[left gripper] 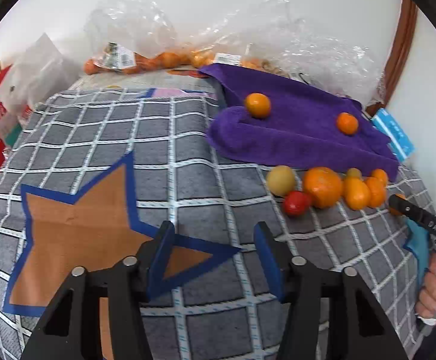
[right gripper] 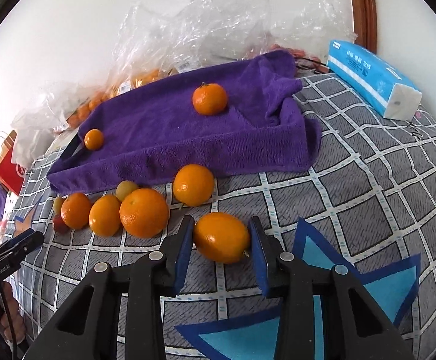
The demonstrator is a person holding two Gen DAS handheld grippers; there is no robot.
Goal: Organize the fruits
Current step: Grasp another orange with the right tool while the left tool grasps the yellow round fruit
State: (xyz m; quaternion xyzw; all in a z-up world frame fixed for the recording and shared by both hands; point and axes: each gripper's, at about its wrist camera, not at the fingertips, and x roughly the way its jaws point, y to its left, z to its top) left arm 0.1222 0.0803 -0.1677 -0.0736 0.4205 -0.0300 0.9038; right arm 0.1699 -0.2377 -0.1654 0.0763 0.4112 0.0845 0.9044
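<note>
My right tool [right gripper: 221, 238] grips an oval orange [right gripper: 221, 237] just before the purple towel [right gripper: 169, 132]; my left tool [left gripper: 213, 250] hangs open over the brown star [left gripper: 82, 225].

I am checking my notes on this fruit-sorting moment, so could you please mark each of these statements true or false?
1. The right gripper is closed on an orange fruit. True.
2. The left gripper holds a red fruit. False: nothing is between its fingers; the red fruit lies on the checked cover.
3. Two orange fruits rest on the purple towel. True: a larger one and a smaller one.
4. The tissue pack lies on the purple towel. False: it lies on the checked cover, beside the towel.
5. The left gripper is above a brown star. True.
</note>
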